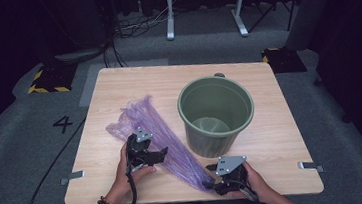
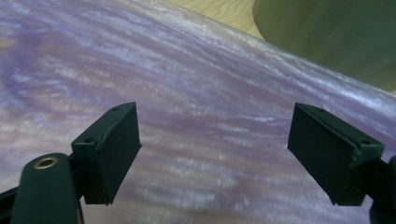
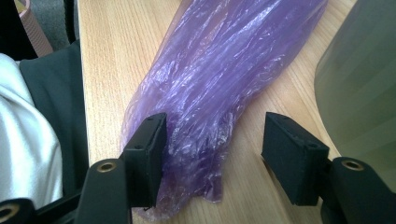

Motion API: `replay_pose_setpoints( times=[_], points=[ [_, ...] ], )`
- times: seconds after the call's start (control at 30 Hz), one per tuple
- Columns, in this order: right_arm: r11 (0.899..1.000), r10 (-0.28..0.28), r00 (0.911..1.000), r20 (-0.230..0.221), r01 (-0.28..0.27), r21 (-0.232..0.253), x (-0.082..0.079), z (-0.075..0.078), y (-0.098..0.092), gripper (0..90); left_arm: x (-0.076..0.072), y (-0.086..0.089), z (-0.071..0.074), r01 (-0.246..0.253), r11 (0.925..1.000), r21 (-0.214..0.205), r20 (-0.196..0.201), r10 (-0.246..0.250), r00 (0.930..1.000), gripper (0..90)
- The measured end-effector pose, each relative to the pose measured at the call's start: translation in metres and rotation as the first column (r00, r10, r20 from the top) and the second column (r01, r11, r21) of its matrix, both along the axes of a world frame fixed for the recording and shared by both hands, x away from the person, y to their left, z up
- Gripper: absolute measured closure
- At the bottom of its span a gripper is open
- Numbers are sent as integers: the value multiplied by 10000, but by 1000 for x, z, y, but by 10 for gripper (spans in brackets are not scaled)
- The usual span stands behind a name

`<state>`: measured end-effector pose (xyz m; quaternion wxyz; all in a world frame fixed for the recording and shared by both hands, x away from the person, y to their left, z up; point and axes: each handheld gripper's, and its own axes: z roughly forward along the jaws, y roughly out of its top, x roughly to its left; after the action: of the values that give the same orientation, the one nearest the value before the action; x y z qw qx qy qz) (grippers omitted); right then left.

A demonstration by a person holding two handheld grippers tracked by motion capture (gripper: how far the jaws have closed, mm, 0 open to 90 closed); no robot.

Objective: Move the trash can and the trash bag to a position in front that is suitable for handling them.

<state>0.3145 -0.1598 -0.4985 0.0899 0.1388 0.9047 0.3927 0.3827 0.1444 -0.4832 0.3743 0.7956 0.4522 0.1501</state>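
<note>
The purple plastic bag [image 1: 157, 134] lies flat on the wooden table [image 1: 271, 123], bunched into a long strip. Its long axis runs on a slant, from the far left of the table, where it fans out wider, down to a narrow end near my edge of the table, just left of my right gripper [image 1: 211, 177]. The green bucket [image 1: 216, 113] stands upright just beside the bag's right flank, close to it but I cannot tell whether they touch.

In the right gripper view that near end of the bag [image 3: 205, 107] sits between my jaws, which stand spread: the left pad looks close against the film, the right pad is clear of it with bare wood between, so nothing is pinched.

My left gripper [image 1: 161, 154] hovers over the bag's middle, its jaws pointing across the strip toward the bucket. In the left gripper view they are spread wide with film [image 2: 210, 116] behind them and nothing clamped.

As I judge it, the right gripper is nearer the bag's end, the left nearer its middle; any grasp should close across the strip, not along it.
</note>
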Motion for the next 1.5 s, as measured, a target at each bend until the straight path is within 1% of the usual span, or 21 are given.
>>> replay_pose_setpoints(
  times=[0.17,0.27,0.57,0.6,0.63,0.73,0.87,0.9,0.93,1.03,1.07,1.1,1.13,1.17,1.2,1.23,1.27,1.3,1.4,1.43,1.5],
  points=[
    [10000,-6,10000,6,6,23,0,0,0,407,9,-8,-5,-229,9995,233,-132,233,9996,178],
    [10000,-25,10000,77,24,45,-1,-1,0,400,13,-10,-13,-99,9972,735,-334,124,9994,200],
    [9999,-120,9997,226,120,9,0,-1,-1,374,11,-9,-16,108,9935,1133,0,-109,9999,230],
    [10000,42,9999,148,-42,29,-1,0,-2,453,11,-8,-15,405,9925,1150,-40,-403,9992,246],
    [10000,42,9999,148,-42,29,-1,0,-2,453,11,-8,-15,405,9925,1150,-40,-403,9992,252],
    [9995,310,9995,109,-311,85,-2,0,-5,666,8,-7,-13,779,9907,1112,42,-789,9969,257],
    [9991,412,9991,50,-413,112,-2,0,-6,769,0,-10,-7,1525,9852,777,534,-1569,9862,243],
    [9992,361,9993,75,-362,138,-1,0,-8,806,-7,-14,-2,2119,9748,692,873,-2176,9721,240],
    [9993,341,9994,74,-342,163,0,0,-9,810,-7,-14,-2,2119,9748,692,873,-2176,9721,239],
    [9993,283,9996,2,-283,253,2,0,-11,817,-17,-24,2,3285,9421,681,1136,-3344,9356,227],
    [9992,271,9996,-1,-270,277,2,0,-11,817,-21,-31,2,3909,9165,846,1052,-3983,9112,229],
    [9992,254,9997,26,-255,300,3,0,-11,817,-21,-31,2,3909,9165,846,1052,-3983,9112,226],
    [9991,215,9998,-5,-215,364,4,0,-11,817,-24,-36,1,4321,8966,972,1031,-4409,8916,228],
    [9991,215,9998,-5,-215,364,4,0,-11,817,-26,-40,0,4582,8832,1003,896,-4666,8799,228],
    [9990,197,9998,-33,-195,399,5,1,-12,816,-31,-48,-3,5150,8473,1296,757,-5263,8469,221],
    [9990,197,9998,-33,-195,399,5,1,-12,816,-31,-48,-3,5150,8473,1296,757,-5263,8469,230],
    [9985,189,9998,-76,-185,509,6,3,-13,815,-35,-56,-6,5620,8134,1501,578,-5747,8163,229],
    [9985,189,9998,-76,-185,509,6,3,-13,815,-35,-56,-6,5620,8134,1501,578,-5747,8163,230],
    [9960,232,9995,-219,-212,863,8,7,-14,816,-38,-66,-11,5919,7848,1836,446,-6081,7926,237],
    [9960,232,9995,-219,-212,863,8,7,-14,816,-38,-66,-11,5919,7848,1836,446,-6081,7926,237],
    [9939,337,9992,-221,-312,1057,7,10,-13,817,-40,-70,-13,6014,7763,1885,518,-6194,7833,237]
  ],
)
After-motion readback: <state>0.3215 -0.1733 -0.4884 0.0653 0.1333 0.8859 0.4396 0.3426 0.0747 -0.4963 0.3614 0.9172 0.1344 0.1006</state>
